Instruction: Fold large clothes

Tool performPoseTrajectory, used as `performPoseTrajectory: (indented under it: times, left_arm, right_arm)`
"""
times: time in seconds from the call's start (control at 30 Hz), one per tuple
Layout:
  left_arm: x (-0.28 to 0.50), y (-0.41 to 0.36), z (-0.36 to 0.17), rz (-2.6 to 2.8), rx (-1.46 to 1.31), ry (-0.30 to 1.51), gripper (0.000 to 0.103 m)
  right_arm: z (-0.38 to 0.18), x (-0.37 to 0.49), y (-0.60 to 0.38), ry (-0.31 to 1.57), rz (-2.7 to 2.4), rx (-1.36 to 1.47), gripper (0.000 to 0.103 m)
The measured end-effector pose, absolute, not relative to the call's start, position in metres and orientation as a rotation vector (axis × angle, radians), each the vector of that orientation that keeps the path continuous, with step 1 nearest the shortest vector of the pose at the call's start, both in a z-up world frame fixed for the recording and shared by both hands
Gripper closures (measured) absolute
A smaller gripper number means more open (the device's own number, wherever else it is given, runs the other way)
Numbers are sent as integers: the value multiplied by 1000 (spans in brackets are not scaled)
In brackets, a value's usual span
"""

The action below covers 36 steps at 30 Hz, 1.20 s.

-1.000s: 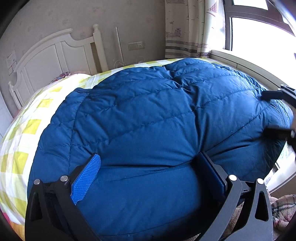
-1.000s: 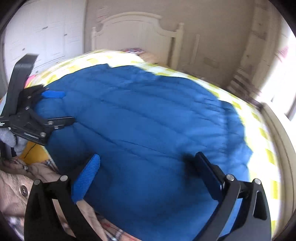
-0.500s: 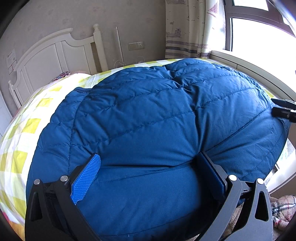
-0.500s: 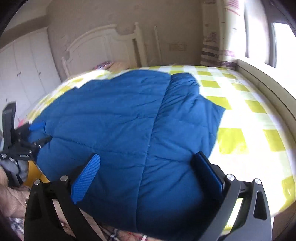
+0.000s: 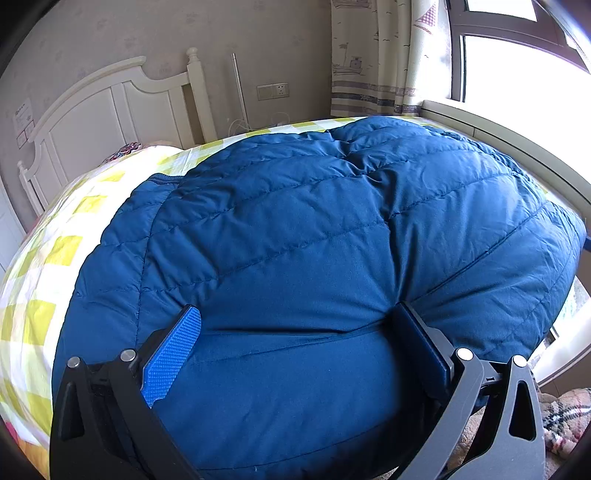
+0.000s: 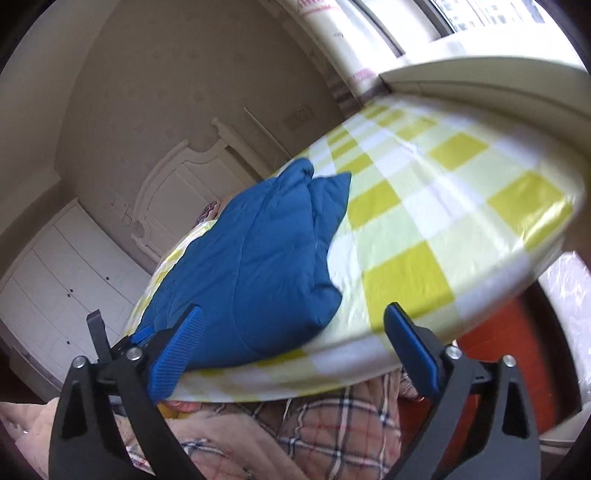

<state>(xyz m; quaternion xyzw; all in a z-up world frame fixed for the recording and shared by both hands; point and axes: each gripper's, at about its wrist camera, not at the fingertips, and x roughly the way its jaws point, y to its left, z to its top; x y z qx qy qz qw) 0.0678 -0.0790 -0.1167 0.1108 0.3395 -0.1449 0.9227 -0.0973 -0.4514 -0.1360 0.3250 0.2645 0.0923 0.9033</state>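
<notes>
Blue quilted down coat (image 5: 295, 240) lies spread flat on the bed, puffy, its near hem bunched at 6 o'clock.

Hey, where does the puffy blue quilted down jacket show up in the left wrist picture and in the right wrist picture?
Left wrist: the puffy blue quilted down jacket fills the centre and bottom.
Right wrist: it sits left of centre, on the yellow-and-white checked bedsheet.
Shared landmark: the white wooden headboard.

Beige wall (image 5: 147, 33) behind white headboard (image 5: 103, 110); bright window (image 5: 517, 81) right, patterned curtain (image 5: 373, 55); white wardrobe (image 6: 62, 280).
</notes>
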Motion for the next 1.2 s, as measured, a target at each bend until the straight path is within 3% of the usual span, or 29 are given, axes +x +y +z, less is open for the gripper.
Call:
performPoseTrajectory:
  times: [0.53, 0.73, 0.77, 0.8, 0.9, 1.2]
  left_arm:
    - [67, -80, -117, -299, 221, 696, 4]
    - [79, -83, -100, -320, 213, 791, 4]
    - [82, -83, -93, -333, 194, 797, 4]
    - [85, -83, -86, -335, 182, 789, 4]
    - [94, -93, -69, -339, 173, 752, 4]
    - [111, -143, -100, -313, 340, 787, 4]
  right_arm:
    - [-136, -28, -386, 674, 260, 604, 5]
    - [-131, 23, -383, 687, 183, 718, 5]
    - [-130, 23, -386, 662, 180, 726, 23]
    - [-129, 19, -390, 623, 155, 717, 53]
    - [-128, 11, -397, 541, 180, 708, 62]
    - [-100, 4, -382, 464, 189, 564, 65]
